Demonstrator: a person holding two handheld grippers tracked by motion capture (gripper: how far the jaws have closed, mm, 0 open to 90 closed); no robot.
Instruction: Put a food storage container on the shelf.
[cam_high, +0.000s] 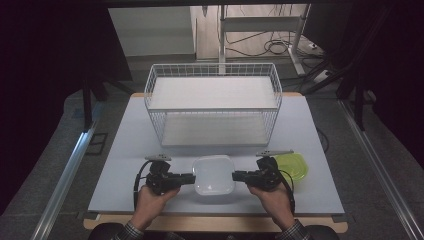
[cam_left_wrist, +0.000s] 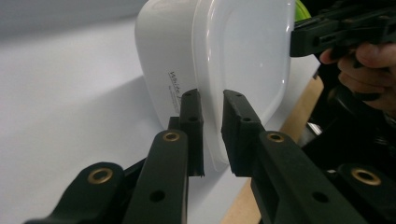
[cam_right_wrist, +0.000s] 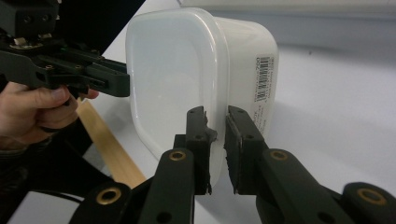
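A white, rounded plastic container is seen on the pale counter, in front of a white wire basket. Its rim is clamped at the left by the left tongs and at the right by the right tongs.

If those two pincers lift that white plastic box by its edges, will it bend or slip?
The white container looks thin-walled, translucent and seemingly empty, so probably light. The left gripper and right gripper pinch only its thin rim on opposite sides, so the rim may flex a little. The plastic looks smooth and glossy, so it might slip if tilted.
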